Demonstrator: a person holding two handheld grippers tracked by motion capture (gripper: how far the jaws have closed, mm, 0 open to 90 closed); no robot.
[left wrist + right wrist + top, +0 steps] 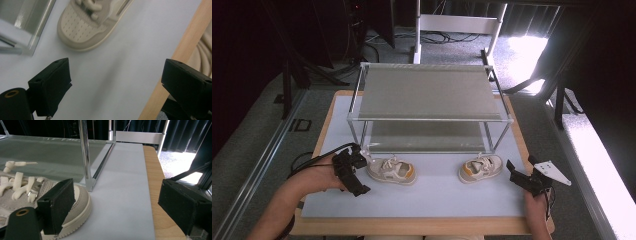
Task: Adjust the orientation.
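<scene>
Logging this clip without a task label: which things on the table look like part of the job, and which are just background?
Likely part of the job:
left shoe
right shoe
two-tier rack
left gripper, open
right gripper, open

Just there:
white mat
wooden table
white frame on the floor behind

Your high view looks forward and down over the whole table (422,197) from your side. Your left gripper view sits close above the white mat (120,65), facing steeply down at the left shoe (87,25). Your right gripper view runs low, level, toward the shelf rack (85,152).
</scene>
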